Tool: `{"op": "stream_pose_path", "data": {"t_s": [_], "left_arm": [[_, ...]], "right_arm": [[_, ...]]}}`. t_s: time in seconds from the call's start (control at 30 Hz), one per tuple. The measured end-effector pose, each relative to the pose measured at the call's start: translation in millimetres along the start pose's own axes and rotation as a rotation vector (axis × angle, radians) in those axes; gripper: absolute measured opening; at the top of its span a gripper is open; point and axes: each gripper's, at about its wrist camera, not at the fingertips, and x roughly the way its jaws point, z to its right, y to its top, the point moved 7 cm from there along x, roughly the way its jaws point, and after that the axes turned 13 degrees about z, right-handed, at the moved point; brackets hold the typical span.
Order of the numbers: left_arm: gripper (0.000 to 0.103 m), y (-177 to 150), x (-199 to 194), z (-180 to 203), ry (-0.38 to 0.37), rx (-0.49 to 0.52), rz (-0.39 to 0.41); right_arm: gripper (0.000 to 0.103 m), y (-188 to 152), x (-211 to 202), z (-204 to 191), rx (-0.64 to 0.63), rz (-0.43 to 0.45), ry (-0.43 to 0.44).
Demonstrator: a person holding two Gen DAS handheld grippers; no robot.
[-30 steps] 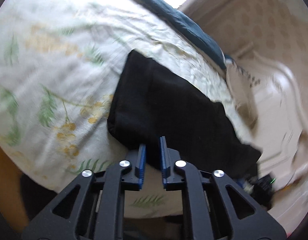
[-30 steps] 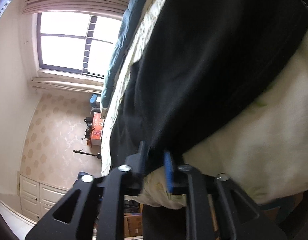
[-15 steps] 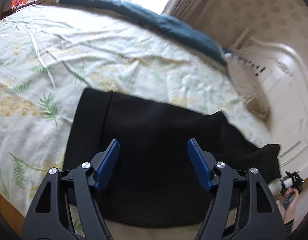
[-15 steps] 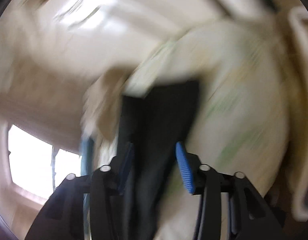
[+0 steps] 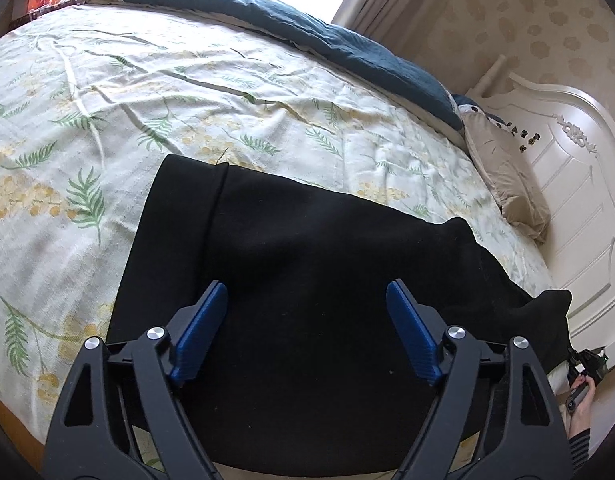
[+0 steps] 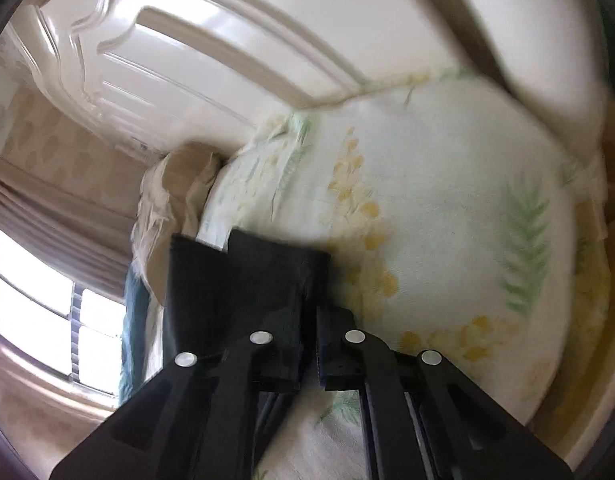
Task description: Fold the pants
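Left view: my left gripper [image 5: 307,328] has just opened since earlier frame, jaws spread above black pants [image 5: 307,264], nothing between them; pants lie flat on near part of bed [image 5: 187,92].

Right view: my right gripper [image 6: 309,344] has just closed, pinching pant-leg end.

Risk: thin pinch slips if I pull fast, fold skews. Both grippers angle down.

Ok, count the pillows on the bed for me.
1: a beige pillow at the bed's head end, against the white headboard; more may hide under the dark blue quilt.
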Motion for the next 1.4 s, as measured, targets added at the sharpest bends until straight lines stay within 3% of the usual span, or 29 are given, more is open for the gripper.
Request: {"op": "stream_pose_path", "data": {"t_s": [0.07, 0.1, 0.13, 0.23, 0.33, 0.63, 0.67, 0.73, 0.93, 1.07, 1.2, 1.27, 1.4], "left_arm": [[0.082, 0.2, -0.3, 0.1, 0.001, -0.001, 0.000], [0.082, 0.1, -0.2, -0.1, 0.000, -0.002, 0.000], [0.082, 0.2, 0.2, -0.4, 0.000, -0.006, -0.002], [0.082, 0.7, 0.0, -1.4, -0.006, -0.024, -0.001], [0.083, 0.8, -0.5, -3.2, -0.014, -0.048, -0.002], [0.090, -1.3, 1.4, 2.4, -0.005, -0.006, 0.000], [0.090, -1.6, 2.2, 3.1, 0.000, -0.003, 0.003], [0.091, -2.0, 2.9, 3.3, 0.008, 0.001, 0.006], [0.091, -2.1, 3.6, 3.8, 0.006, 0.020, -0.001], [0.091, -1.7, 2.8, 2.3, -0.002, -0.004, 0.004], [0.092, -3.2, 3.8, 3.1, -0.002, -0.002, 0.012], [0.092, -4.7, 4.4, 5.7, 0.008, 0.027, 0.013], [0.093, -6.5, 5.2, 8.2, 0.022, 0.068, 0.017]], "right_arm": [[0.022, 6.9, -21.6, -1.9, 0.003, 0.100, -0.037], [0.022, 3.9, -25.6, -12.3, -0.002, 0.105, -0.002], [0.022, -2.9, -24.1, -24.6, -0.005, 0.077, 0.046], [0.026, -43.3, 3.2, -61.0, 0.018, -0.127, 0.192], [0.026, -73.5, 33.7, -68.9, 0.066, -0.259, 0.188], [0.035, -78.1, 66.5, -90.3, -0.007, -0.285, 0.122], [0.030, -76.6, 66.6, -92.2, -0.016, -0.280, 0.124], [0.007, -76.0, 58.7, -98.8, -0.046, -0.268, 0.151], [0.006, -49.6, 3.8, -107.7, -0.040, -0.143, 0.238], [0.006, -37.7, -34.9, -81.7, -0.036, -0.060, 0.202], [0.006, -48.5, -23.3, -42.9, -0.002, -0.119, 0.133], [0.009, -52.9, -14.5, -32.1, 0.055, -0.152, 0.142], [0.016, -49.7, -2.9, -16.6, 0.208, -0.129, 0.191]]}}
